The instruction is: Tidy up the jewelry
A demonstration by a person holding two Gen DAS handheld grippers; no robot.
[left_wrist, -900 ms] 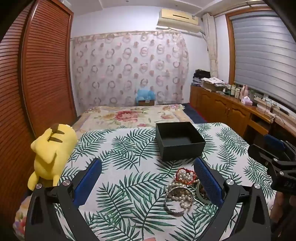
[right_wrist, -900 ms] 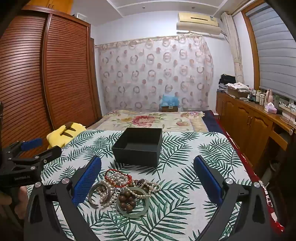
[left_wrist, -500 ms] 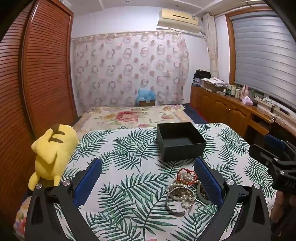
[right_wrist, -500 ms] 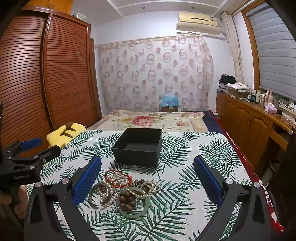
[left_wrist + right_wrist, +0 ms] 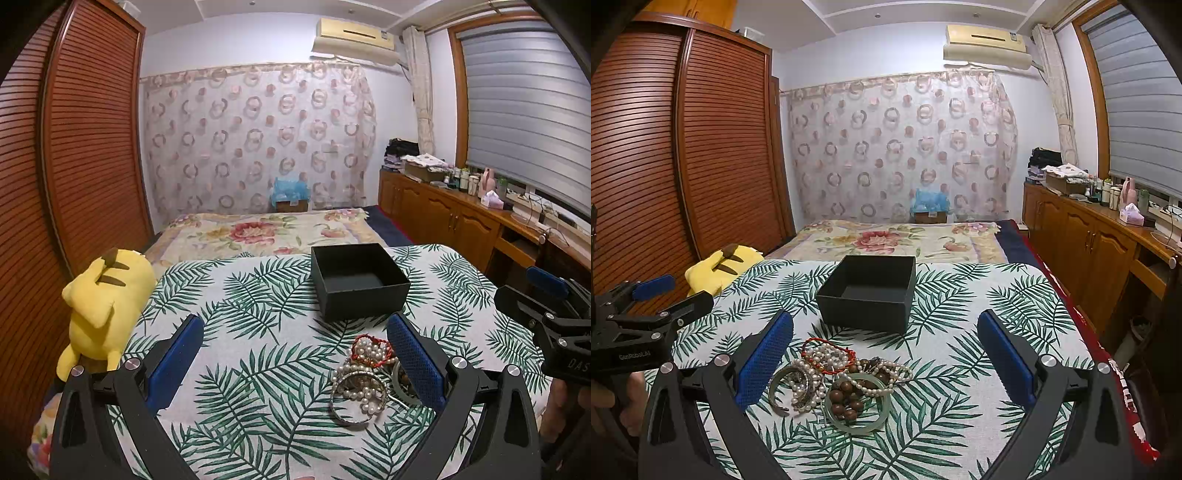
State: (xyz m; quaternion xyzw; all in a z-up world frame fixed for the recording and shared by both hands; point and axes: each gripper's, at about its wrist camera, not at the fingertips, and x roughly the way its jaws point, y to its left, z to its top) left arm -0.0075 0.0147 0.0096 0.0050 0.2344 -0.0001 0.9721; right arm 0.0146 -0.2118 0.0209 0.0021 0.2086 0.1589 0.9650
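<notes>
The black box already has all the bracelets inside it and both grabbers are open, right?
Not quite. The black box is empty; the right wrist view shows the bracelets piled on the leaf-print cloth in front of it. Both grabbers, left and right, are open.

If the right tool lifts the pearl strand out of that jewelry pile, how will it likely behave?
The white pearl bead strand looks floppy, so it would probably drape and dangle. It lies tangled with the red cord bracelet and brown wooden bead bracelet, so neighbours may drag along. Its round beads could slip between the pads.
</notes>
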